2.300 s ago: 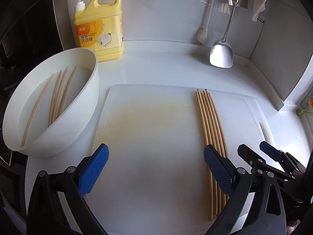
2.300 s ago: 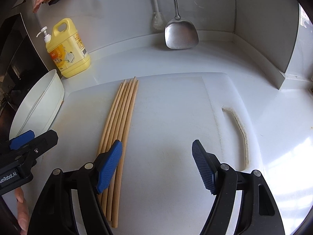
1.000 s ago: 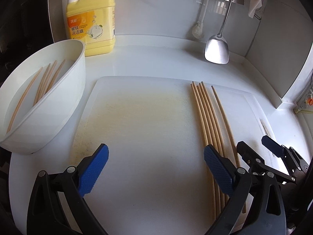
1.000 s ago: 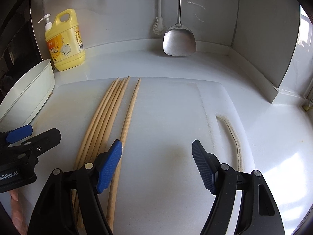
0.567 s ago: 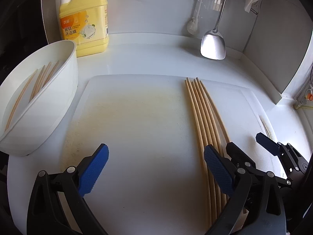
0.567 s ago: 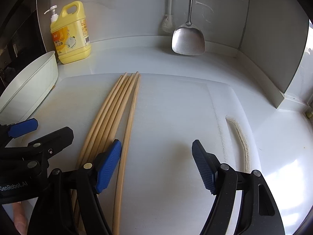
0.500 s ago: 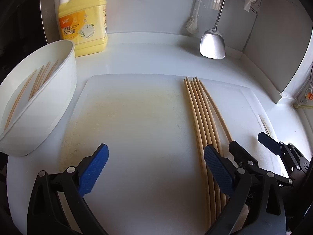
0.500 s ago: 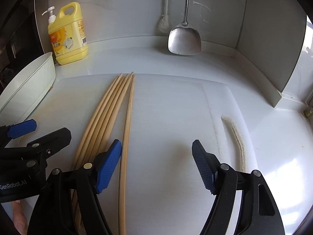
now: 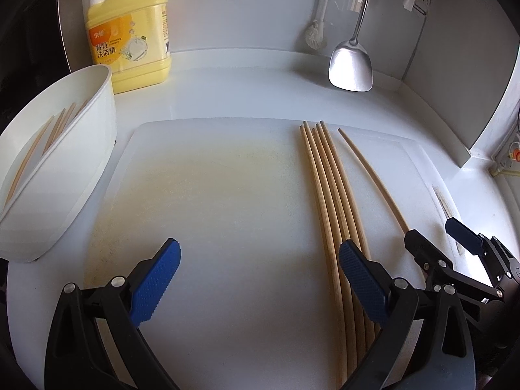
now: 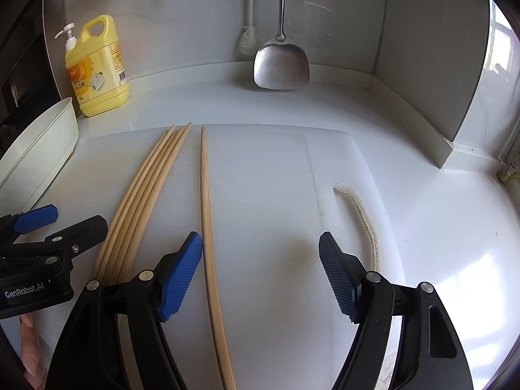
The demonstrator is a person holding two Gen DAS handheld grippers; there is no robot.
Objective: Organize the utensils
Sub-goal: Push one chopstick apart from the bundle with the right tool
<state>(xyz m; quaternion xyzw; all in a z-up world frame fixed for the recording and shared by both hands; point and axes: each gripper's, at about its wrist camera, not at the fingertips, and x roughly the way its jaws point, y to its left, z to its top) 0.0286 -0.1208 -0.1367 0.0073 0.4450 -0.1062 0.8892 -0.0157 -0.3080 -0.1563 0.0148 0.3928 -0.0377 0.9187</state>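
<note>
Several long wooden chopsticks (image 9: 328, 182) lie side by side on a white cutting board (image 9: 211, 195). One single chopstick (image 9: 370, 175) lies apart to their right; in the right wrist view this single chopstick (image 10: 206, 214) runs between my right jaws, near the left one. The bundle (image 10: 146, 188) lies left of it. My left gripper (image 9: 260, 279) is open and empty over the board's near part. My right gripper (image 10: 260, 269) is open and empty. More chopsticks (image 9: 48, 136) lie in a white bowl (image 9: 81, 175) at the left.
A yellow dish soap bottle (image 9: 130, 32) stands at the back left. A metal spatula (image 9: 351, 65) and a brush (image 9: 317, 32) hang on the back wall. The board has a handle slot (image 10: 360, 214) on its right. The counter meets a corner wall at the right.
One chopstick has shifted right, away from the bundle, and now lies between my right jaws. Both grippers stayed open.
</note>
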